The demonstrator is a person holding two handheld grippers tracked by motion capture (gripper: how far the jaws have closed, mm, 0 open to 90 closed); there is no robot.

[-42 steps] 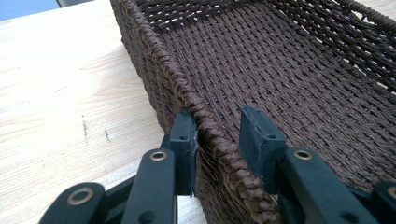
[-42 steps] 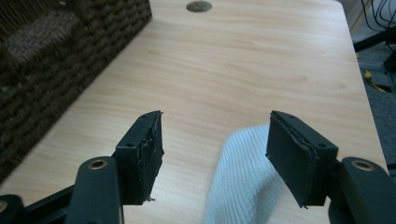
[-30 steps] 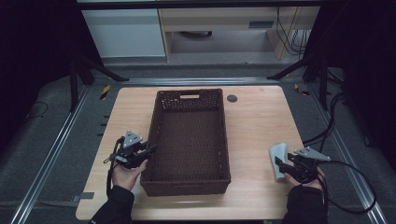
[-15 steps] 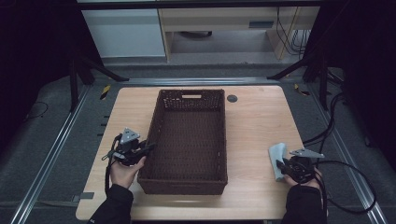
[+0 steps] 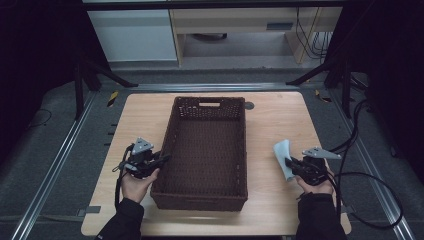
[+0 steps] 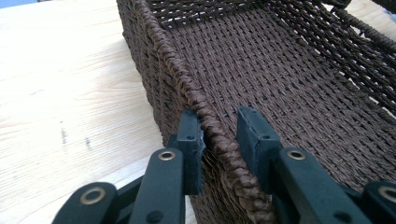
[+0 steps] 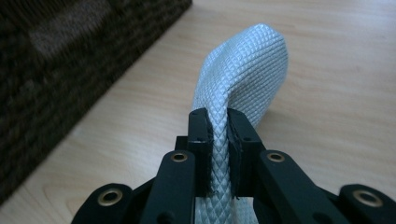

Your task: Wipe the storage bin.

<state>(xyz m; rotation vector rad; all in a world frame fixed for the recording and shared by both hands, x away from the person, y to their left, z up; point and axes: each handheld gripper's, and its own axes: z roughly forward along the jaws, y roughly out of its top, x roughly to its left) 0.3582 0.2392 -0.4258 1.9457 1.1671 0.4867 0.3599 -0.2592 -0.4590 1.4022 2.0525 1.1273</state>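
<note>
With both forearms in from the near edge: left gripper point(image 5: 161, 160) level, jaws straddling the near-left rim of one wicker basket point(image 5: 209, 150), outer pad against the braided edge, inner pad with a small gap, jaws just been closing. Right gripper point(image 5: 290, 162) level, pointing toward the basket, just closed, pinching one cloth point(image 5: 283, 156) clear of the tabletop, right of the basket. Basket: dark brown, rectangular, tight weave, mid-table. Cloth: pale grey, diamond-textured, folded over past the jaw tips. One light wood table point(image 5: 280, 115).
</note>
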